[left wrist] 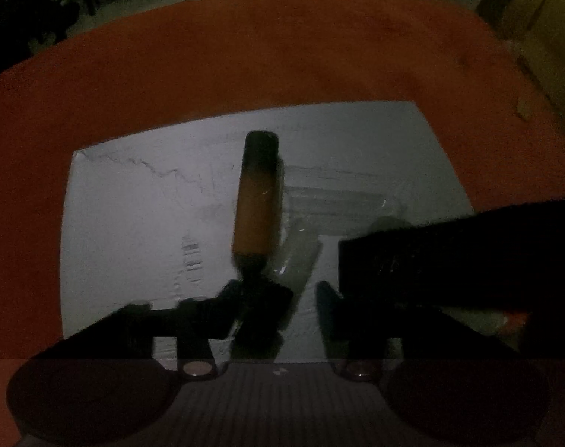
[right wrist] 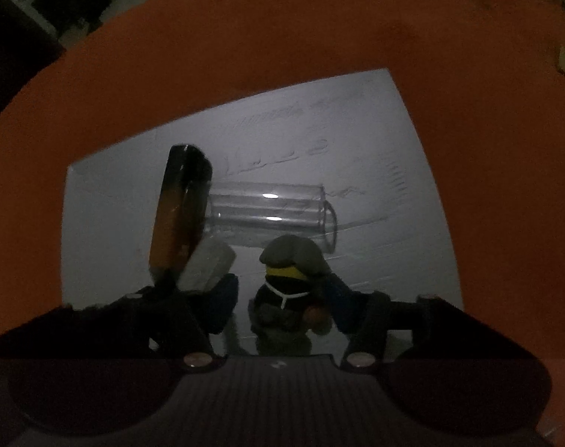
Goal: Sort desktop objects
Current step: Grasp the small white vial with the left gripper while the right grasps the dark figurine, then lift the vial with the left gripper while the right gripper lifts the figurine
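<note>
The scene is dim. An orange-and-black cylinder (left wrist: 256, 201) lies on a white board (left wrist: 133, 223), its near end just in front of my left gripper (left wrist: 282, 294), whose jaws stand apart. A clear plastic holder (left wrist: 330, 201) lies on its side to the cylinder's right. In the right wrist view, a small figurine with a grey hat and yellow band (right wrist: 289, 283) stands between the blue-padded fingers of my right gripper (right wrist: 282, 298), which is open. The cylinder (right wrist: 180, 205) and a pale eraser-like block (right wrist: 208, 264) lie by the left finger. The clear holder (right wrist: 271, 208) lies behind.
The white board (right wrist: 394, 260) rests on an orange cloth (left wrist: 282, 56) that covers the table. A dark bar, likely the other gripper (left wrist: 450, 253), crosses the right of the left wrist view. Dark room furniture stands beyond the table's far edge.
</note>
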A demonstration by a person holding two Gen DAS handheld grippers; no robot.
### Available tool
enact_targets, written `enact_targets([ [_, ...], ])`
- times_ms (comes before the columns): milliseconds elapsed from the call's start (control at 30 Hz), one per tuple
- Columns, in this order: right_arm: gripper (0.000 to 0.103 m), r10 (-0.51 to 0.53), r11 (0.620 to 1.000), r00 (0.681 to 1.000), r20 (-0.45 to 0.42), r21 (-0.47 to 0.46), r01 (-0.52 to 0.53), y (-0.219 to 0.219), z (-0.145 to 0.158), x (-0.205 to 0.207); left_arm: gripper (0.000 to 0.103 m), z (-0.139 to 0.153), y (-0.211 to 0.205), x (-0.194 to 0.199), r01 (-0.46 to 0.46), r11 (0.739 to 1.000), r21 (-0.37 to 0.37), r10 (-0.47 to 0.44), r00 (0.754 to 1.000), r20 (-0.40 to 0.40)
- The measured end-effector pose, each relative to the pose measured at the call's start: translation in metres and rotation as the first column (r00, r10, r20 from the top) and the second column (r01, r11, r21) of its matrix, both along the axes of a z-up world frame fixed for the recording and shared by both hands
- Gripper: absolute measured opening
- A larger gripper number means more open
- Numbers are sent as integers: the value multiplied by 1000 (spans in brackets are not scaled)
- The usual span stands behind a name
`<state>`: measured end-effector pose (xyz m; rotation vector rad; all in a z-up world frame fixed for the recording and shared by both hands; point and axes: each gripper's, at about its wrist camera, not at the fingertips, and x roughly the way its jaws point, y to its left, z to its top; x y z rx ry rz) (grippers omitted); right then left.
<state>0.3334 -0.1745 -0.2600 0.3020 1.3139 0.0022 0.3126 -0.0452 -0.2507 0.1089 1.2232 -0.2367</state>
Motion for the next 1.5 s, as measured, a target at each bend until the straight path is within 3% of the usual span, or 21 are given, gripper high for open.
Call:
enact_targets([
  [33, 44, 19, 1000, 1000, 8, -22, -18, 4, 0, -2, 25, -1, 1, 1, -4, 1000, -4, 4, 1000, -16],
  [300, 44, 47, 999, 998, 39, -12, -47, -2, -2, -12, 23, 0, 21, -9, -36, 996, -77, 33, 998, -49],
  [600, 44, 82, 997, 997, 2, -6, -82, -15, 0, -4, 24, 10, 37, -10, -10, 999, -38, 8, 998, -57],
  [700, 50, 53, 999, 999, -9, -4, -53, -16, 1, -3, 34, 14, 39, -8, -9, 998, -61, 7, 999, -36],
  [767, 63, 30, 1000, 1000, 1, 5, -30, -16, 2, -3, 37, 16, 39, -6, -30, 997, -70, 28, 999, -36],
  [1167, 63, 30, 1000, 1000, -7, -7, -30, 0, -9, -7, 37, 5, 30, 7, -62, 993, -102, 55, 996, -69],
  [1300, 63, 24, 1000, 1000, -1, -2, -24, -1, -10, -7, 27, 1, 31, 9, -67, 990, -127, 58, 995, -75],
  [1400, 63, 10, 1000, 1000, 7, 8, -10, -2, -12, -7, 24, 0, 34, 10, -97, 984, -147, 86, 993, -82],
  [1500, 63, -13, 1000, 1000, 10, 28, 13, -3, -14, -6, 23, 2, 35, 9, -82, 987, -136, 77, 996, -41],
])
